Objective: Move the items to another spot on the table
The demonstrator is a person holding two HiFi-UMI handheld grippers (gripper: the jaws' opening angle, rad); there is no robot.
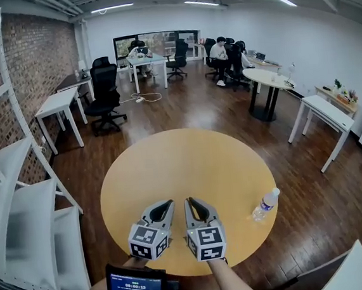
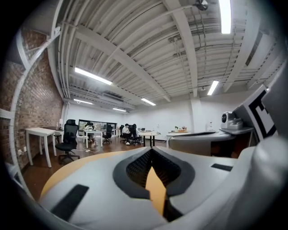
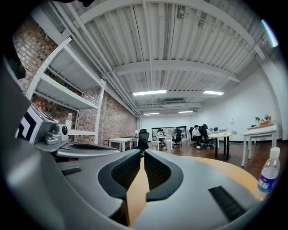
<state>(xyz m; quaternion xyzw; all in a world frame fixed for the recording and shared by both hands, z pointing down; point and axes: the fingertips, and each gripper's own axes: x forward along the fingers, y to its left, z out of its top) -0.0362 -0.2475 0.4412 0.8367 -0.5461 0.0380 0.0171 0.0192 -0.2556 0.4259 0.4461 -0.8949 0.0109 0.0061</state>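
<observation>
Head view: round yellow-wood table (image 1: 170,161) below me, both claws low over its near side, side by side, tips pointing away from me. Left claw (image 1: 168,204) has its jaws together w/ nothing between them; right claw (image 1: 190,202) looks the same, tips just beside the left's. The task's thing, a water bottle (image 1: 265,204), stands near the table's right edge, well apart from both claws, on the right claw's side. It's clear plastic w/ a white cap and a blue label band around the middle. A small device w/ a lit blue screen (image 1: 136,284) sits at the bottom of frame, near my left hand. Left claw view: left claw (image 2: 151,151) shows both dark ribbed pads meeting at the tips, only a sliver of table (image 2: 72,168) seen thru the gap lower down; nothing gripped. The right claw's grey body (image 2: 202,141) lies close on the right; no bottle in this view. Right claw view: right claw (image 3: 142,153) is closed, pads meeting at the tips, nothing held. The bottle (image 3: 269,173) stands upright at far right on the table (image 3: 229,167), clear body, white cap, blue label w/ white print too small to read. Left claw's body (image 3: 85,150) is close on the left.
</observation>
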